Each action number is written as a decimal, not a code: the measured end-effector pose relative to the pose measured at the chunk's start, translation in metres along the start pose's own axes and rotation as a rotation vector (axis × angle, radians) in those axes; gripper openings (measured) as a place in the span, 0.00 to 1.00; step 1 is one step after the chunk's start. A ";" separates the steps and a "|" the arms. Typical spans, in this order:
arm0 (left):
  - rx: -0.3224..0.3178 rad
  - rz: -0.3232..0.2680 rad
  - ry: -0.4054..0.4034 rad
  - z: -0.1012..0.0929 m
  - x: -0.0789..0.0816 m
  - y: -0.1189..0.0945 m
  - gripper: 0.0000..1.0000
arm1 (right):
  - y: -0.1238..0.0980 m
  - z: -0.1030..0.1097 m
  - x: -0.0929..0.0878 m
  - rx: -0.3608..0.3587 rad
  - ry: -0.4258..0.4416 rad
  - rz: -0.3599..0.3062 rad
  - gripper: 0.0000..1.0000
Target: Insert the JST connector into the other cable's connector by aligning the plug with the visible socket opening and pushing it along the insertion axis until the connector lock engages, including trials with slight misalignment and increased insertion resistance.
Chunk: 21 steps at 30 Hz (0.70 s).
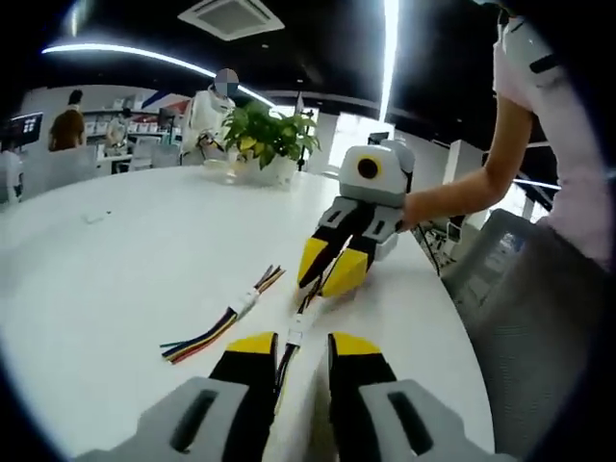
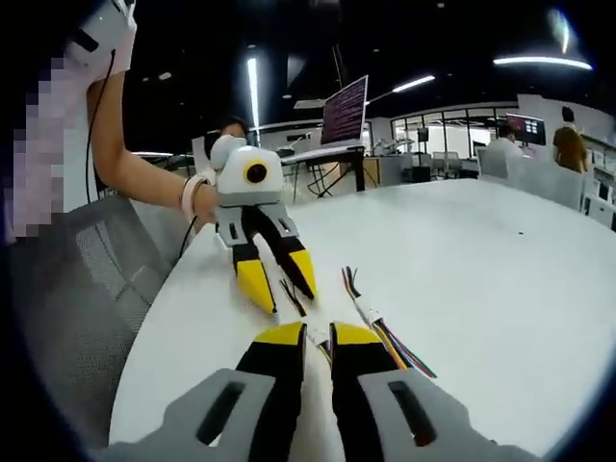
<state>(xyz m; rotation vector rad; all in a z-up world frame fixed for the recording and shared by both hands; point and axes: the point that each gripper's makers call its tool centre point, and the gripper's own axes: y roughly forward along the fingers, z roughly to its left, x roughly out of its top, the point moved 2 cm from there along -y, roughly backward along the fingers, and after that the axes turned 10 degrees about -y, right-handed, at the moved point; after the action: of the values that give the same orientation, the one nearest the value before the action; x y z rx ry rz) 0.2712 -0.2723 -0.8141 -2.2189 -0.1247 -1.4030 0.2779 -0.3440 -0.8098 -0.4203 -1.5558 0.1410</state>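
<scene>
A short dark-wired cable (image 1: 306,300) with a white JST connector (image 1: 296,331) lies on the white table between the two grippers. My left gripper (image 1: 303,345) is open, its yellow-tipped jaws on either side of that cable's near end. The right gripper (image 1: 330,279) faces it from across the table, its jaws close together on the cable's far end. In the right gripper view, my right gripper (image 2: 318,337) has its jaws nearly together on the dark cable (image 2: 291,295), and the left gripper (image 2: 278,281) stands open beyond. A second cable (image 1: 223,325) (image 2: 380,332) with multicoloured wires lies loose beside them.
The round white table (image 1: 115,260) curves away to an edge near a grey mesh chair (image 1: 539,318). A potted plant (image 1: 269,140) stands at the far side. A person's arm (image 1: 462,188) holds the right gripper. Desks, monitors and other people are in the background.
</scene>
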 end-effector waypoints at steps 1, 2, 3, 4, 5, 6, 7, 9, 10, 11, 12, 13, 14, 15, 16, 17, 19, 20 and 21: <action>0.007 -0.002 0.004 0.000 0.002 -0.001 0.16 | -0.001 0.000 0.001 -0.003 0.000 0.000 0.07; 0.014 -0.011 0.012 -0.001 0.006 -0.004 0.16 | -0.002 0.002 0.003 -0.004 0.001 -0.001 0.07; 0.018 -0.019 0.017 -0.002 0.009 -0.006 0.17 | -0.003 0.003 0.005 -0.009 0.003 -0.004 0.07; 0.022 -0.024 0.023 -0.003 0.012 -0.007 0.17 | -0.004 0.004 0.006 -0.013 0.003 -0.007 0.07; 0.028 -0.029 0.031 -0.004 0.015 -0.010 0.17 | -0.005 0.005 0.008 -0.016 0.003 -0.009 0.07; 0.034 -0.033 0.040 -0.006 0.018 -0.012 0.17 | -0.005 0.002 0.007 -0.020 0.003 -0.011 0.07; 0.037 -0.036 0.048 -0.007 0.019 -0.013 0.17 | -0.006 0.001 0.007 -0.025 0.002 -0.015 0.07; 0.045 -0.032 0.066 -0.011 0.023 -0.016 0.17 | -0.009 0.003 0.012 -0.032 -0.004 -0.018 0.07; 0.049 -0.032 0.075 -0.012 0.024 -0.017 0.17 | -0.011 0.005 0.015 -0.034 -0.006 -0.022 0.07; 0.051 -0.027 0.092 -0.015 0.027 -0.019 0.17 | -0.012 0.006 0.018 -0.037 -0.007 -0.026 0.07; 0.050 -0.021 0.099 -0.017 0.028 -0.020 0.17 | -0.015 0.007 0.022 -0.043 -0.012 -0.030 0.07; 0.052 -0.021 0.114 -0.019 0.031 -0.022 0.17 | -0.016 0.007 0.024 -0.047 -0.015 -0.032 0.07; 0.053 -0.027 0.126 -0.020 0.033 -0.024 0.17 | -0.018 0.008 0.026 -0.054 -0.018 -0.035 0.07; 0.054 -0.030 0.133 -0.022 0.036 -0.026 0.17 | -0.021 0.008 0.029 -0.063 -0.019 -0.039 0.09; 0.054 -0.032 0.136 -0.023 0.038 -0.027 0.17 | -0.023 0.009 0.032 -0.068 -0.006 -0.046 0.10; 0.059 -0.036 0.148 -0.024 0.041 -0.029 0.17 | -0.025 0.009 0.033 -0.072 0.006 -0.047 0.10; 0.056 -0.038 0.175 -0.028 0.043 -0.032 0.19 | -0.028 0.009 0.033 -0.088 -0.013 -0.039 0.11; 0.059 -0.040 0.191 -0.029 0.045 -0.034 0.19 | -0.031 0.011 0.034 -0.090 -0.008 -0.033 0.12; 0.063 -0.041 0.193 -0.031 0.046 -0.035 0.20 | -0.033 0.012 0.036 -0.092 -0.006 -0.036 0.13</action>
<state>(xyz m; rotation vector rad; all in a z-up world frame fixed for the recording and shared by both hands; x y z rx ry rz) 0.2552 -0.2644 -0.7513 -2.0290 -0.1461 -1.6043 0.2608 -0.3601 -0.7652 -0.4639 -1.5786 0.0430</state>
